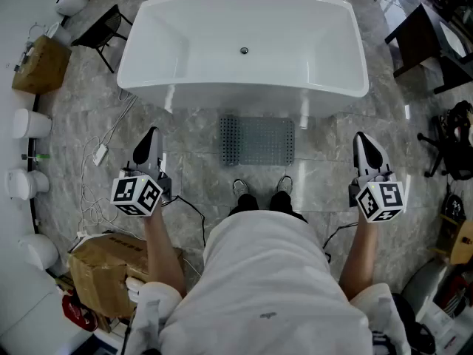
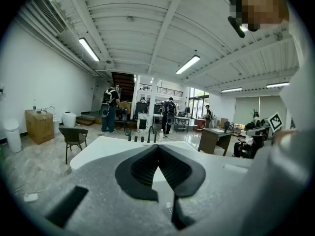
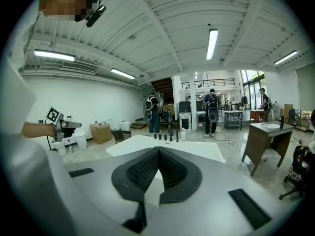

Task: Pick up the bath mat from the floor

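A grey perforated bath mat [image 1: 257,140] lies flat on the stone floor, just in front of the white bathtub [image 1: 244,46] and ahead of the person's shoes [image 1: 262,200]. My left gripper [image 1: 150,142] is held level at the left of the mat, well above the floor, jaws shut and empty. My right gripper [image 1: 365,149] hangs at the mat's right, also shut with nothing in it. In the left gripper view the black pads [image 2: 158,149] meet at their tips, pointing over the tub. The right gripper view shows its pads [image 3: 158,151] closed the same way.
A cardboard box [image 1: 111,271] stands at my lower left, with cables [image 1: 100,154] trailing over the floor. A black chair [image 1: 103,32] stands left of the tub, a dark desk [image 1: 425,43] at the upper right. White bins [image 1: 29,124] line the left wall. People stand far back [image 3: 211,112].
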Available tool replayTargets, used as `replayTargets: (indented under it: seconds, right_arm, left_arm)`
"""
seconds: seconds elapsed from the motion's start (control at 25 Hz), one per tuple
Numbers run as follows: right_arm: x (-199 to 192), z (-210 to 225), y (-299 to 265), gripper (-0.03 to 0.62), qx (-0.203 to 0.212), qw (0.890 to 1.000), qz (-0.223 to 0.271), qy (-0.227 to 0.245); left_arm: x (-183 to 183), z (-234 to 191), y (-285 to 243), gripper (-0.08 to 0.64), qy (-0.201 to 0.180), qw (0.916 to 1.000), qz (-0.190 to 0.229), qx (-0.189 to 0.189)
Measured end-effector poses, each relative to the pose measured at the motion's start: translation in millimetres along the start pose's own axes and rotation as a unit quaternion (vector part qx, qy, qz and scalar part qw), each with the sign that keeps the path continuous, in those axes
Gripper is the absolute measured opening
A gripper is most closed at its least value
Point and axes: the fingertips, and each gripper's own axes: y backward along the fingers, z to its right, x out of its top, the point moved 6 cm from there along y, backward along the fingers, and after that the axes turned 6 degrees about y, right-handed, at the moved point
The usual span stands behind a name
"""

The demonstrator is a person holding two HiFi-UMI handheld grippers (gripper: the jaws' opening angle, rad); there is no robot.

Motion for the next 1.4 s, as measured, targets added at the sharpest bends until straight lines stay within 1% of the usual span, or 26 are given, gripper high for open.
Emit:
replayTargets:
  seconds: [0.36,0.52,0.64,0.8,0.92,1.12,1.24,1.4]
  right_arm:
    - [-0.5,5.1,-1.2,0.005,0.003,1.000,-0.003,0.003]
    - [0.1,10.9,-4.9,0.006,-0.008,1.000,0.010,-0.015]
    - [-5.7,12.8,-7.7,0.006,-0.013,1.000,0.002,-0.021]
    - [-23.9,14.1,-15.0,0.006,-0.021,0.999,-0.016,-0.045]
    - [-41.0,11.7,-23.1,0.006,-0.020,0.998,-0.034,-0.055]
    - [-72.7,12.0,-43.6,0.006,0.000,0.996,-0.037,-0.075]
    - [-93.7,9.0,-51.7,0.006,0.013,0.996,-0.057,-0.068]
    - [-126.4,4.1,-68.2,0.008,0.027,0.994,-0.089,-0.064]
  left_arm:
    - [-3.5,3.3,-4.2,0.012,0.005,1.0000,-0.007,-0.001]
    - [-5.6,4.8,-7.9,0.012,0.004,0.9999,-0.010,0.002]
    - [-9.7,5.4,-9.0,0.012,0.005,0.9999,-0.013,0.000]
    - [-20.7,7.7,-16.7,0.012,0.014,0.9995,-0.027,-0.001]
    - [-33.8,8.9,-25.1,0.012,0.018,0.9990,-0.041,0.000]
    - [-63.8,7.3,-49.6,0.012,0.033,0.9977,-0.058,-0.010]
    - [-84.1,6.6,-62.8,0.014,0.053,0.9962,-0.067,-0.016]
    - [-113.4,2.2,-84.9,0.014,0.052,0.9950,-0.081,-0.026]
